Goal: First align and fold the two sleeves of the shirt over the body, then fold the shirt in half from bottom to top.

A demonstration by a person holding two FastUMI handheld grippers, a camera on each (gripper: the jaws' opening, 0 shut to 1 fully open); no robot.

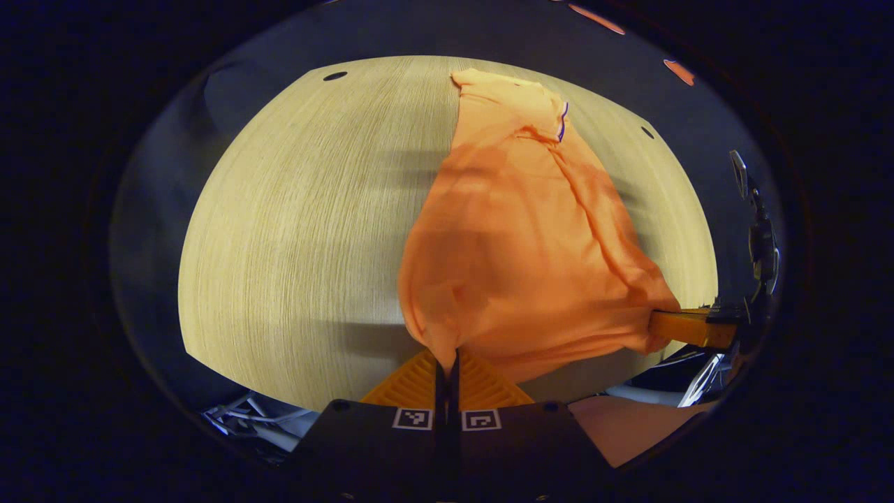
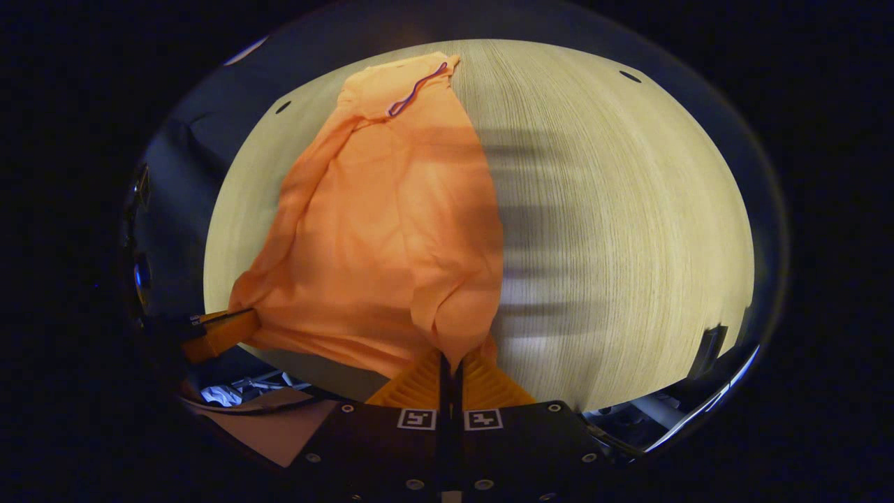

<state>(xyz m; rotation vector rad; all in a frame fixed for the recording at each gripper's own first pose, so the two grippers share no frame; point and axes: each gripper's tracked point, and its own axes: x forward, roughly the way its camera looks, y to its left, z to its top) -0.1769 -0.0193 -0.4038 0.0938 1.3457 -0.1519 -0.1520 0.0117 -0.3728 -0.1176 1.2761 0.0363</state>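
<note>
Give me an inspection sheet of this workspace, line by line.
Surface: pale wood-grain table, bare beside the shirt, small dark holes near its far edge.
Job's things: orange shirt, narrowed, collar end far, near hem lifted at two corners.
Clutter: nothing seen on the table.
Grippers: left gripper shut on the shirt hem; right gripper shut on the other hem corner.
Cables: pale cables below the near table edge.
Surroundings: dark booth wall behind the table.
</note>
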